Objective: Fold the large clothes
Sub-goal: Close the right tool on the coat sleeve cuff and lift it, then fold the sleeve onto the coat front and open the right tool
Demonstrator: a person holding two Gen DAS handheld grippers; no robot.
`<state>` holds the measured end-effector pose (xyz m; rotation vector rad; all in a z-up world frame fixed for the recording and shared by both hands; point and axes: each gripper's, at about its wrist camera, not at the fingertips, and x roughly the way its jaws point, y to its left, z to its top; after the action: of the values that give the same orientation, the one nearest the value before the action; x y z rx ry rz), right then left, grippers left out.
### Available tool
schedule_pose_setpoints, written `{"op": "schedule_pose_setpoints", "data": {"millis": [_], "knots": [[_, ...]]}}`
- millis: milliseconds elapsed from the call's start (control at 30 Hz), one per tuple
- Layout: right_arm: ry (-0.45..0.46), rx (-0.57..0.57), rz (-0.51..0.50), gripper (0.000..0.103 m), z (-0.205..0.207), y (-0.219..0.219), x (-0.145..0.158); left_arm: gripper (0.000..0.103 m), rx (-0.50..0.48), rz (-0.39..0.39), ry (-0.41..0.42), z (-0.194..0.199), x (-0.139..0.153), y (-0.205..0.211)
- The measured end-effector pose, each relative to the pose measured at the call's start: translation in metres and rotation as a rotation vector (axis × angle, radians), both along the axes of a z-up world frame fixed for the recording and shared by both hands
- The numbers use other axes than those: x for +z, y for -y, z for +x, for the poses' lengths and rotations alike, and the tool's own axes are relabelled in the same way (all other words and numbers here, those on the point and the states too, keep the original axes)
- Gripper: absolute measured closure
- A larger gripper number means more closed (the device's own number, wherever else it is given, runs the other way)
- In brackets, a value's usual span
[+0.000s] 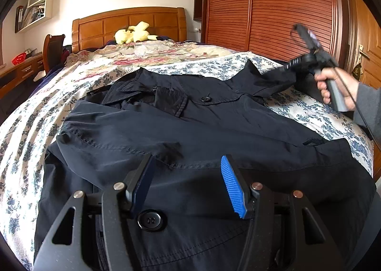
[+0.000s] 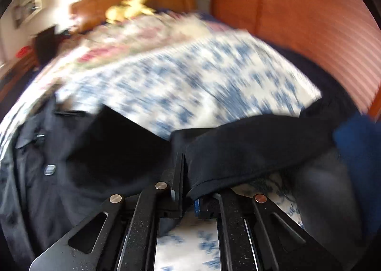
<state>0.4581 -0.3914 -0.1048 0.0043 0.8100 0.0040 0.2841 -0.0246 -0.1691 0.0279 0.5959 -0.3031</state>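
Note:
A large dark navy jacket [image 1: 214, 128] lies spread on the bed, front up, collar toward the headboard. My left gripper [image 1: 188, 164] is open just above the jacket's lower part, its blue pads either side of bare cloth, a black button [image 1: 149, 220] below it. My right gripper [image 1: 289, 65] is at the jacket's far right and is shut on the sleeve [image 1: 273, 80], which it holds lifted. In the blurred right wrist view the right gripper [image 2: 188, 175] is closed on the dark sleeve [image 2: 250, 149], which drapes to the right.
The bed has a blue-flowered white sheet [image 1: 316, 114] and a rose-patterned quilt [image 1: 142, 54] farther back. A yellow plush toy [image 1: 133, 33] lies at the wooden headboard. A slatted wooden wardrobe [image 1: 273, 9] stands right; a desk and chair [image 1: 52, 52] stand left.

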Motion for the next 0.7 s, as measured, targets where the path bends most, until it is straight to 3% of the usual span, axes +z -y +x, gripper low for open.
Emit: {"op": "schedule_pose_setpoints", "data": {"millis": [200, 367, 400, 500, 700], "knots": [[0.081, 0.247, 0.01, 0.1, -0.052, -0.084, 0.046, 0.046, 0.0, 0.003, 0.005, -0.001, 0.0, 0.001], [0.078, 0.424, -0.013, 0.099, -0.102, -0.146, 0.049, 0.046, 0.0, 0.003, 0.005, -0.002, 0.001, 0.001], [0.053, 0.426, -0.018, 0.097, -0.108, -0.153, 0.044, 0.046, 0.0, 0.003, 0.006, -0.002, 0.001, 0.001], [-0.028, 0.399, -0.016, 0.073, -0.113, -0.164, 0.033, 0.046, 0.001, 0.002, 0.009, -0.002, 0.002, 0.001], [-0.022, 0.42, -0.045, 0.058, -0.136, -0.161, 0.042, 0.046, 0.0, 0.001, 0.009, -0.002, 0.002, 0.001]]}}
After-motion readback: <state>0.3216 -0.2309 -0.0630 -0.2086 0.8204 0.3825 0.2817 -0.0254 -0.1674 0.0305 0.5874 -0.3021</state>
